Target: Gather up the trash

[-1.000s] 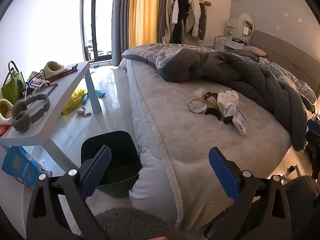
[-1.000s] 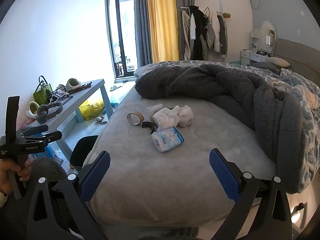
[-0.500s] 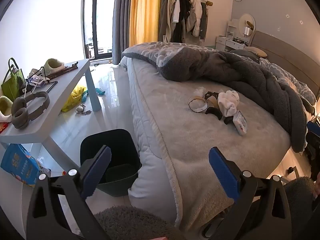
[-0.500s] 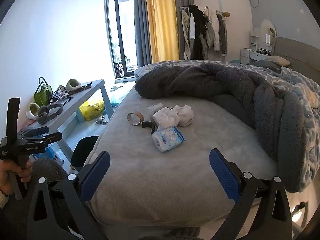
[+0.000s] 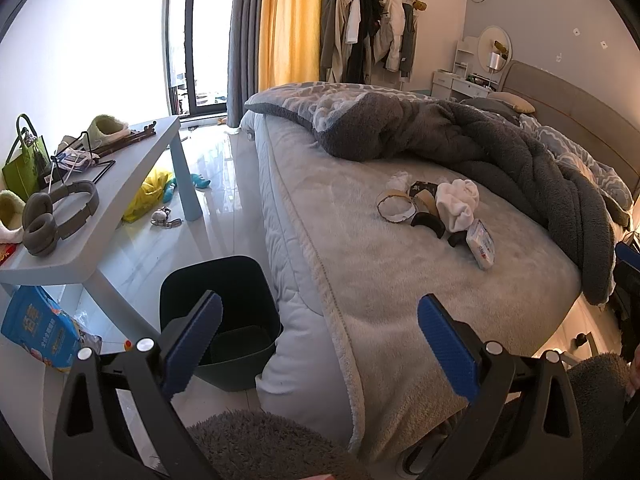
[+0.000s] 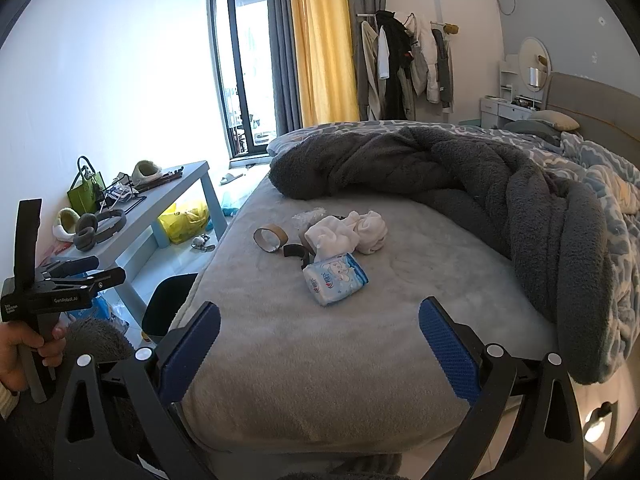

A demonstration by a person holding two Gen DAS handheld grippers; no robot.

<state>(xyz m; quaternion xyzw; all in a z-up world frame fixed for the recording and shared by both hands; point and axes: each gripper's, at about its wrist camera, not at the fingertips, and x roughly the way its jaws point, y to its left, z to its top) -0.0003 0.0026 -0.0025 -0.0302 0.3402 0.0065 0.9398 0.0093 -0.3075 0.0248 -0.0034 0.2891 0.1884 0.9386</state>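
Note:
A small pile of trash lies on the grey bed (image 6: 360, 340): a blue tissue pack (image 6: 334, 278), crumpled white tissue (image 6: 348, 234), a cardboard tape ring (image 6: 270, 239), and a black strap piece (image 6: 295, 251). The pile also shows in the left wrist view, with the tissue pack (image 5: 482, 243) and tape ring (image 5: 396, 208). A dark bin (image 5: 218, 312) stands on the floor beside the bed. My left gripper (image 5: 320, 346) is open and empty, above the bed's corner and bin. My right gripper (image 6: 320, 350) is open and empty, short of the pile.
A grey side table (image 5: 120, 184) at the left holds headphones (image 5: 56, 216), a green bag (image 5: 24, 164) and slippers. A blue package (image 5: 38, 328) and a yellow bag (image 5: 150, 192) lie on the floor. A dark rumpled blanket (image 6: 500, 184) covers the bed's far side.
Both views have shifted only slightly; the left gripper has drifted a little. Both grippers stay open and empty. The trash pile has not moved.

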